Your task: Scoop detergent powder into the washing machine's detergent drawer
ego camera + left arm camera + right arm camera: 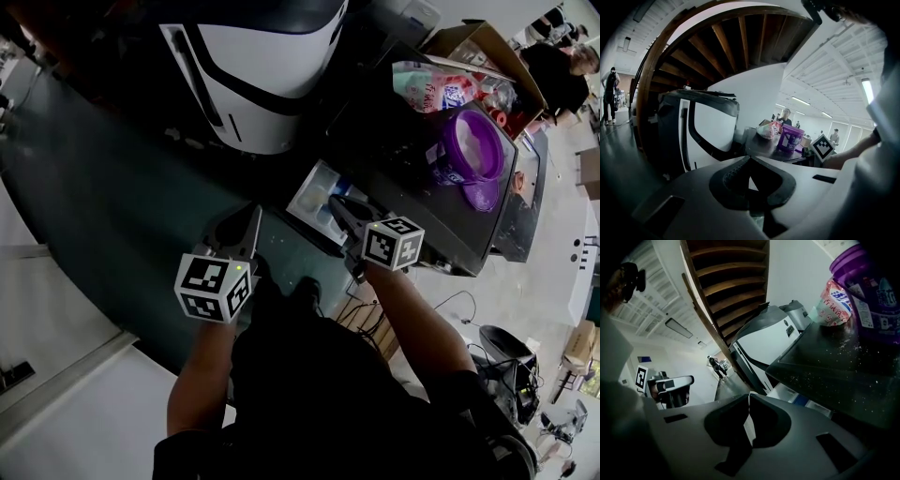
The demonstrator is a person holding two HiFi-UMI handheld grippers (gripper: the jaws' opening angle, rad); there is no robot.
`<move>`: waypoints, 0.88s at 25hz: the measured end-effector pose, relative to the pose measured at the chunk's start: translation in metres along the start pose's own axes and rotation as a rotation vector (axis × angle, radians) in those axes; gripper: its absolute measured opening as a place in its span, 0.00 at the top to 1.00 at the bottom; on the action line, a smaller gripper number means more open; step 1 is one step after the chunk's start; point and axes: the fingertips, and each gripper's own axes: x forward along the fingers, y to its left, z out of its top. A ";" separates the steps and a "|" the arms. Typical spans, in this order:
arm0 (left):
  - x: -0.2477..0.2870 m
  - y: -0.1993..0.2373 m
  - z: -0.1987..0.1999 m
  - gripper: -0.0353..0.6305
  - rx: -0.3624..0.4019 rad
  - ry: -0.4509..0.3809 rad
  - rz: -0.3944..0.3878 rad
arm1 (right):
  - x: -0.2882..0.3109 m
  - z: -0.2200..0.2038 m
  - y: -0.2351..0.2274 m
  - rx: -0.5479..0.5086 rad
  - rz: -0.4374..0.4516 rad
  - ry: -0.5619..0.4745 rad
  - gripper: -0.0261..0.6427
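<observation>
The detergent drawer [317,199] stands pulled out from the dark washing machine [441,225], white with a blue part; it also shows in the right gripper view [794,396]. On the machine's top sits an open purple detergent tub [472,150] [790,138] [877,291], with a pink and green detergent bag [429,89] [833,303] beyond it. My right gripper [339,208] [749,398] hovers at the drawer's near edge, shut and empty. To the drawer's left, my left gripper [247,228] [749,162] is held shut with nothing in it. No scoop is visible.
A large white and black machine [258,75] [701,129] stands behind on the left. A cardboard box [487,47] sits behind the bag. People stand at the far right [562,66]. Spilled powder specks dot the machine's top [834,357]. Cables lie on the floor [450,305].
</observation>
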 end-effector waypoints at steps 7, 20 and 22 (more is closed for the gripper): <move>-0.006 0.005 0.000 0.94 -0.008 -0.001 0.010 | 0.008 -0.005 -0.003 -0.083 -0.040 0.056 0.93; -0.010 0.007 -0.001 0.94 -0.011 -0.001 0.019 | 0.016 -0.010 0.000 -0.272 -0.074 0.143 0.93; -0.010 0.007 -0.001 0.94 -0.011 0.001 0.019 | 0.017 -0.011 0.000 -0.297 -0.076 0.156 0.93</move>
